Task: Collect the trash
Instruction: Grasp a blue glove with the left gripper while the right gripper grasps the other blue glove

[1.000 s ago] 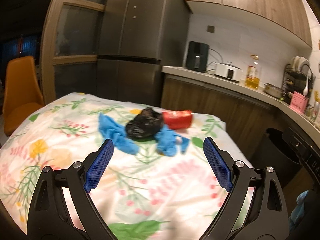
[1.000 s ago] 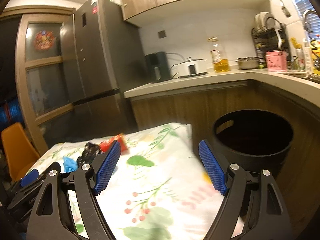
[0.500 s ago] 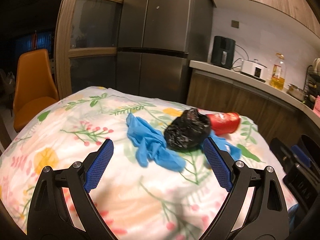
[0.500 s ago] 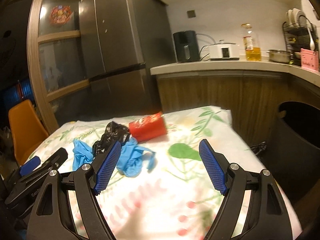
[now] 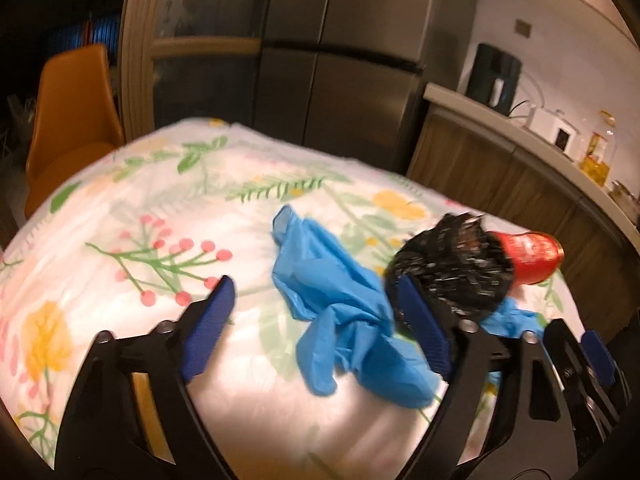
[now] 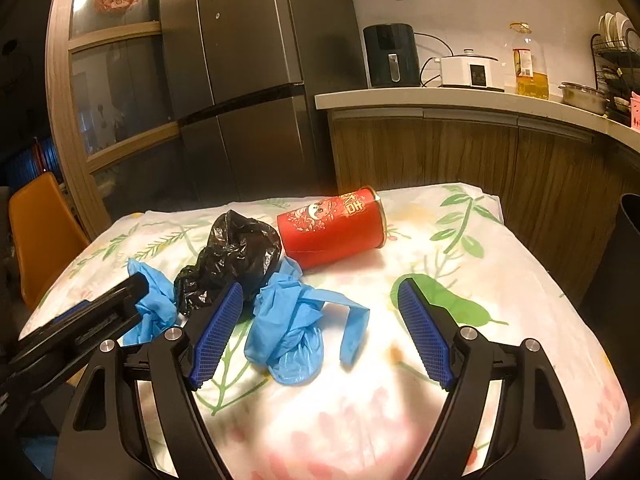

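1. A big dark fridge (image 6: 248, 92) stands behind the table.
2. The table (image 6: 500, 280) has a white cloth with flowers and leaves on it.
3. An orange chair (image 5: 72, 120) stands at the table's far left side.
4. A black bin (image 6: 624, 280) stands at the right, off the table.
5. The left gripper (image 5: 316, 322) hangs over the cloth. Its jaws are apart and have just been closing a little. A blue glove (image 5: 340, 312) lies between them, and the pads do not press it.
6. The right gripper (image 6: 320, 332) hangs over the cloth too, jaws apart. A second glove (image 6: 292, 320) lies between them, and no pad presses it.
7. A red cup (image 6: 332, 226) lies on its side at the far end of the trash pile.
8. A crumpled black bag (image 6: 236, 256) sits just left of the cup, touching both gloves.
9. All the trash lies on the cloth, close together.
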